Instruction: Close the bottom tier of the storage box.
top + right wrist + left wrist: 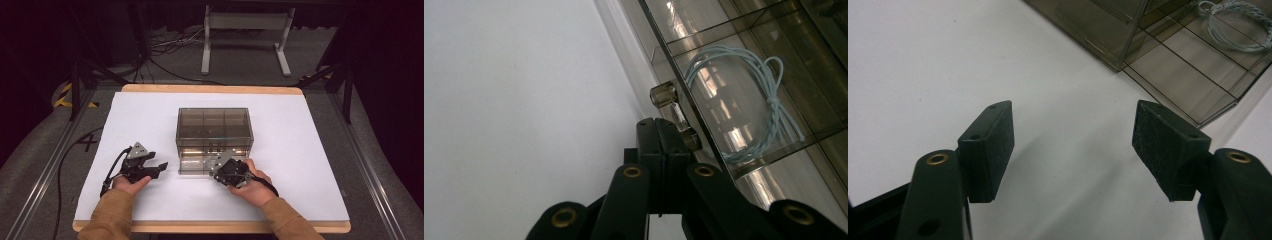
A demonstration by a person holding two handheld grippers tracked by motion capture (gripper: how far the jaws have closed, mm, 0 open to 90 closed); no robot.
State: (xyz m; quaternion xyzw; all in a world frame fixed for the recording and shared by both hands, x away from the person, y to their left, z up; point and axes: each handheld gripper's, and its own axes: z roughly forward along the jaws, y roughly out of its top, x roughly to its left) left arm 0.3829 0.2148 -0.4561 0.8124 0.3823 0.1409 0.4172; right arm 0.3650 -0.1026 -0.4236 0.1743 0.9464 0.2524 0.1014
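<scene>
Left gripper (159, 166): jaws spread wide, nothing between them, resting on the white table (310, 150) near the box's left corner.
Right gripper (663, 131): jaws pressed together, tips at the drawer handle (669, 107); whether they touch it is unclear.
Box (214, 125): smoky clear plastic, mid-table, its bottom drawer (197, 165) toward the person.
Cord (744, 100): pale blue coil, tied, lying inside that drawer.

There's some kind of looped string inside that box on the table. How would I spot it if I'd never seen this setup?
Start at the smoky see-through box in the middle of the white table. Look at its bottom drawer, by the small clear handle where the right gripper sits shut. There lies the pale blue cord, coiled and knotted, the one soft, light-coloured thing among hard brown panels.
</scene>
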